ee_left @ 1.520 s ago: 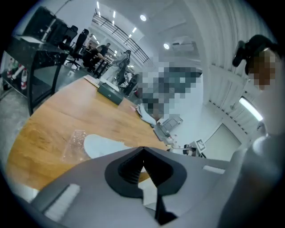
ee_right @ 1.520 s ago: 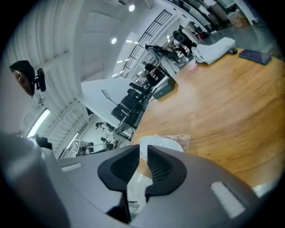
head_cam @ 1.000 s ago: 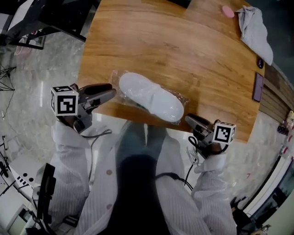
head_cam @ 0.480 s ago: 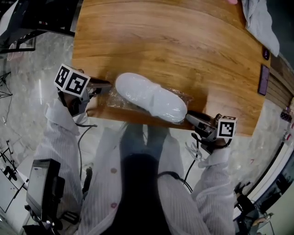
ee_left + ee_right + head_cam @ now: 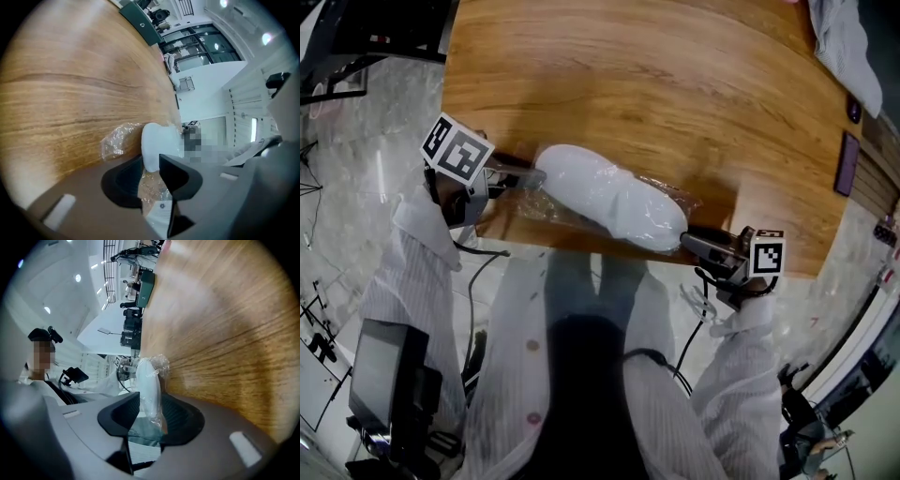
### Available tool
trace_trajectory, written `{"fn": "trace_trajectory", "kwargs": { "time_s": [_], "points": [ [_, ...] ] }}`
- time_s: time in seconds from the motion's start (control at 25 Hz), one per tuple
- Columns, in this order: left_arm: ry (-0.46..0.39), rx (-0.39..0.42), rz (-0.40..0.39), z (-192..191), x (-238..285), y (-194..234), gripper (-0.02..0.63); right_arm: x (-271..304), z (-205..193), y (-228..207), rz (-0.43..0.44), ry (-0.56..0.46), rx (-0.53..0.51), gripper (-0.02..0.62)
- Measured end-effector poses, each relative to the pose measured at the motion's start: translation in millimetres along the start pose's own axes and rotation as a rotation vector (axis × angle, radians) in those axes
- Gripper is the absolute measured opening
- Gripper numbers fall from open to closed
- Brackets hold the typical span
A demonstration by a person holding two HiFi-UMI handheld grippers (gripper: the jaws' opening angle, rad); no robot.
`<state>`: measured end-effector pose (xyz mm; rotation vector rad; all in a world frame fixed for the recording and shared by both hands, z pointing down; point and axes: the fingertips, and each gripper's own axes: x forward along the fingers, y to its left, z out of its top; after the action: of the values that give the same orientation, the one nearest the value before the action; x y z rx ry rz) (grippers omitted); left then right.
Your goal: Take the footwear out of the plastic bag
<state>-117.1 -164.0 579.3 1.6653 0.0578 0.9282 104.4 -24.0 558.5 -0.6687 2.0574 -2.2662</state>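
Note:
A pair of white slippers (image 5: 609, 197) lies in a clear plastic bag (image 5: 673, 193) at the near edge of the wooden table (image 5: 656, 84). My left gripper (image 5: 530, 176) is at the bag's left end. In the left gripper view the white slipper end (image 5: 154, 140) and crinkled plastic fill the gap between its jaws, which are opening, at my left gripper (image 5: 151, 161). My right gripper (image 5: 689, 242) is at the bag's right end. In the right gripper view the bagged slipper (image 5: 149, 385) sits pinched between the jaws of my right gripper (image 5: 150, 406).
A grey cloth (image 5: 844, 37) lies at the table's far right corner, with a dark phone (image 5: 850, 164) and a small dark object (image 5: 855, 111) along the right edge. The table's near edge runs just under the bag. Marble floor lies to the left.
Both grippers have come in from beside the bag to its two ends. The left gripper's jaws, wide open before, now stand narrower around the slipper's end.

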Motion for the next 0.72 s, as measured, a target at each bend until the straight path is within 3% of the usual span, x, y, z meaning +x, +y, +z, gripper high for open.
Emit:
{"fn": "trace_trajectory", "kwargs": {
  "time_s": [0.24, 0.32, 0.4, 0.56, 0.72],
  "points": [
    [0.017, -0.016, -0.034, -2.6, 5.3, -1.3, 0.092, 7.4, 2.3, 6.8, 0.062, 0.005, 0.012, 0.154],
    [-0.013, -0.049, -0.052, -1.3, 4.9, -0.7, 0.074, 6.6, 3.3, 6.9, 0.059, -0.007, 0.002, 0.138],
    [-0.044, -0.088, -0.067, -1.4, 4.9, -0.1, 0.063, 4.9, 5.1, 7.3, 0.048, -0.027, -0.022, 0.074],
    [-0.118, -0.122, -0.095, -0.2, -4.3, -6.9, 0.054, 1.3, 10.2, 23.2, 0.057, -0.057, -0.087, 0.061],
    [-0.216, -0.118, -0.134, 2.3, -29.7, -36.3, 0.046, -11.7, 14.8, 63.1, 0.119, -0.097, -0.143, 0.058]
  ]
}}
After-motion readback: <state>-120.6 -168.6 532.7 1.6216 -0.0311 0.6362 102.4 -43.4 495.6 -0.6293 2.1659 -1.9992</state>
